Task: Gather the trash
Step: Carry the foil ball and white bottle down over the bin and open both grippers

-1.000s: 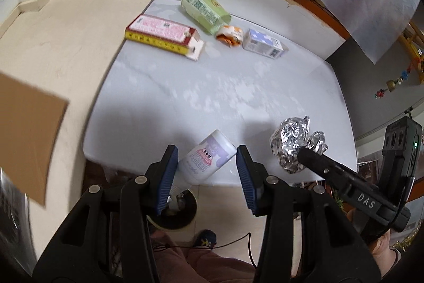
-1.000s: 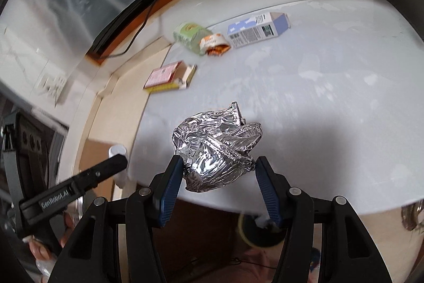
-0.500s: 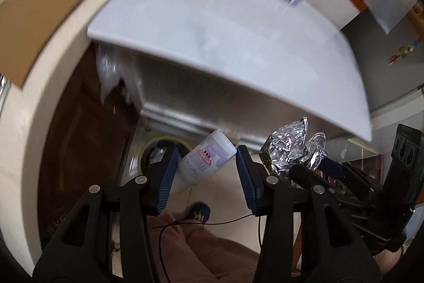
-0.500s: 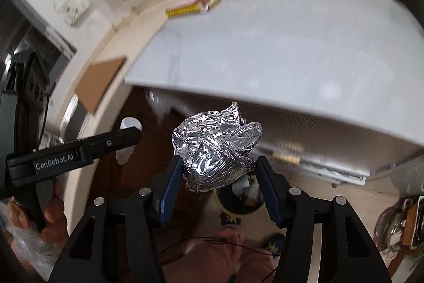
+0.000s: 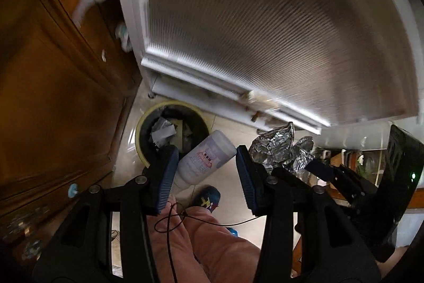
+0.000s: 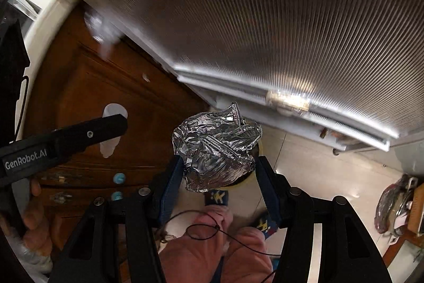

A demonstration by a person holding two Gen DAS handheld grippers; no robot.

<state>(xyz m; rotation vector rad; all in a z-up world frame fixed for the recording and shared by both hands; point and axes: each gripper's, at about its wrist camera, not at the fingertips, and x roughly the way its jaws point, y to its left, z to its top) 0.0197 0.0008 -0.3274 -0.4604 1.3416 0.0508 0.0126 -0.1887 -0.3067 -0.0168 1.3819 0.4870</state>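
The left gripper point(image 5: 206, 171) clamped a white bottle point(image 5: 204, 162) and the right gripper point(image 6: 218, 171) a foil ball point(image 6: 214, 150), both above the floor bin point(image 5: 140, 129); each should hang squarely over its mouth before letting go

A ribbed, translucent panel point(image 5: 265, 25) in a white frame fills the upper view, catching a bright glint low down. Dark brown wooden cabinets point(image 5: 53, 97) with small pale knobs stand left. The floor point(image 6: 312, 166) is glossy cream tile.

Crinkled shiny foil ball point(image 6: 216, 150); smooth matt plastic bottle point(image 5: 205, 160).
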